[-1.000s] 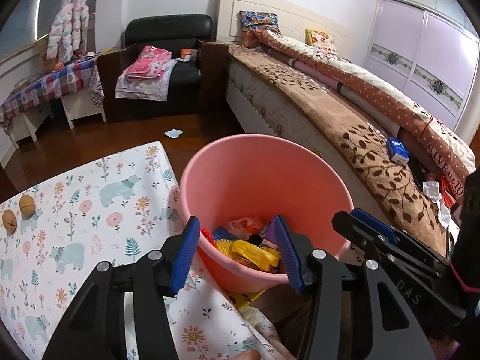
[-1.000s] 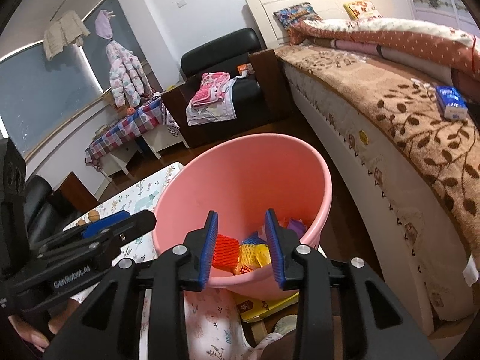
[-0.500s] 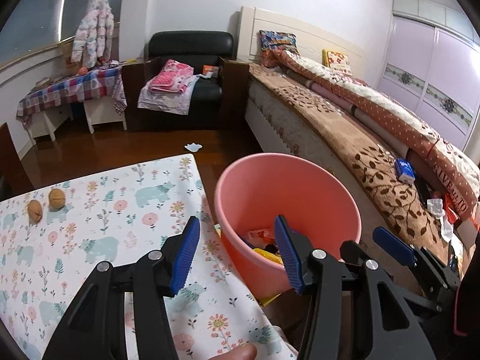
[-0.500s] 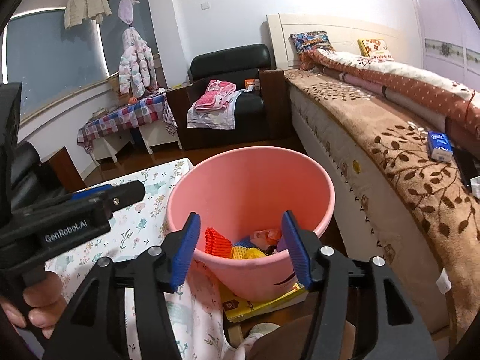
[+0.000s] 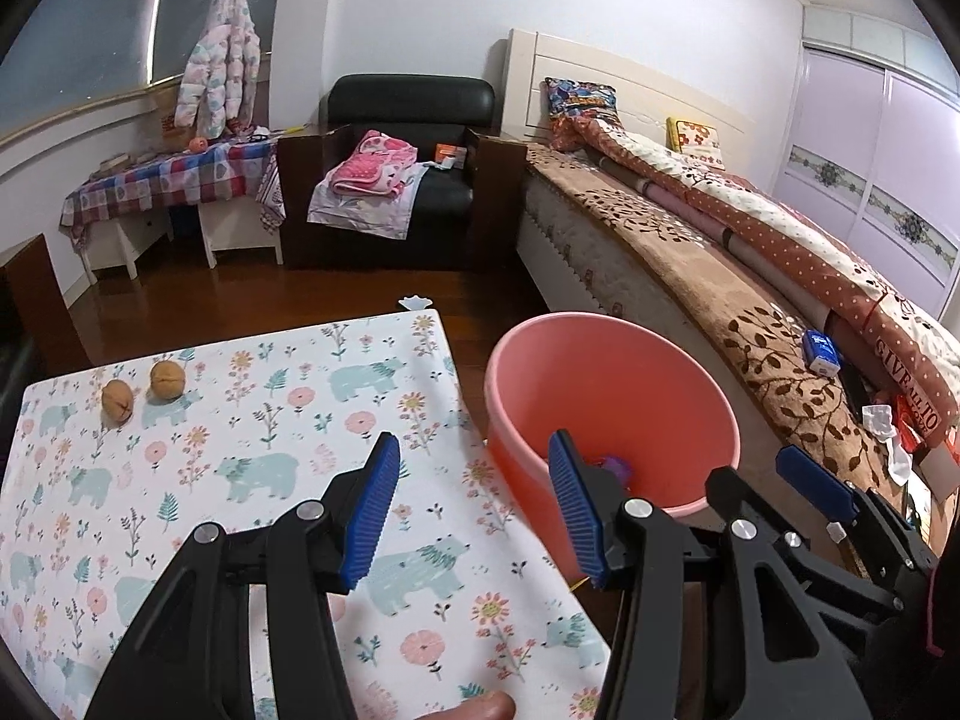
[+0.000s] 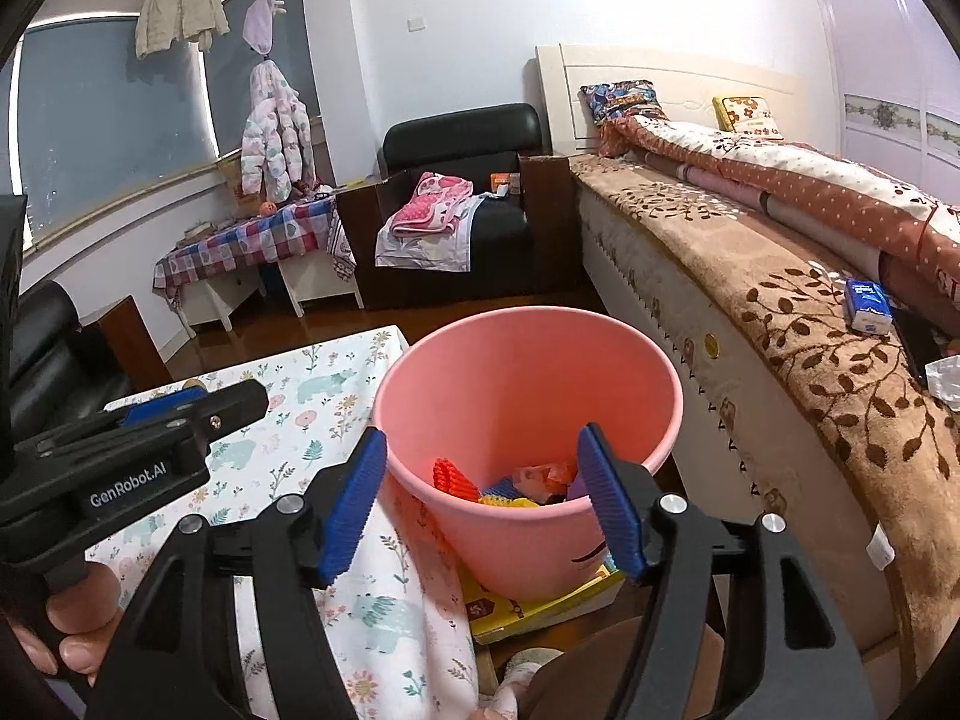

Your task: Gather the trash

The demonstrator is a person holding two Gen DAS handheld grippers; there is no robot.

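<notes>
The right gripper [image 6: 483, 498], jaws just opening and empty, hangs over the pink trash bucket [image 6: 624, 360] beside the table; the left gripper [image 6: 180, 414], marked "GenRobot.AI", gapes empty too.

both wrist views look down and forward from close by, sharing the pink bucket [image 5: 612, 396] [image 6: 528, 396] and bed [image 5: 690, 252] [image 6: 750, 276].

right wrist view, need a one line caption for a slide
Open right gripper hovers empty over a pink plastic bucket of colourful wrappers, beside the floral-cloth table.
</notes>
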